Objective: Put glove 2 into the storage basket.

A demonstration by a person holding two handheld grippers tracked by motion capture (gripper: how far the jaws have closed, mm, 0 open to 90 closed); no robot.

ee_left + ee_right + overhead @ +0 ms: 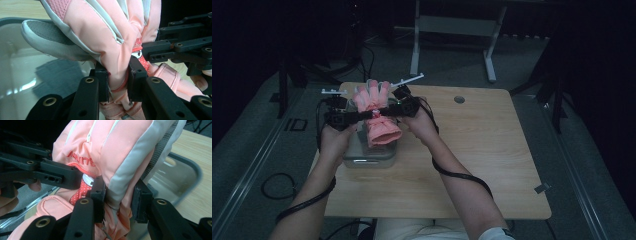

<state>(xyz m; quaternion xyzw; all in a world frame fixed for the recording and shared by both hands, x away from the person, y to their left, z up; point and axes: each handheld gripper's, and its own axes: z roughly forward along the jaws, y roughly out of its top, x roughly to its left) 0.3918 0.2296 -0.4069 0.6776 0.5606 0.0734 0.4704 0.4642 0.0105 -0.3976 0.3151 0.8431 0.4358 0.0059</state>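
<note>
Glove above bin, bin on table's left part

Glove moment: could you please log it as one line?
left gripper: shut on glove | right gripper: shut on glove | glove: above clear bin

Light wooden table, round hole near far edge, clear plastic bin resting on it
</note>
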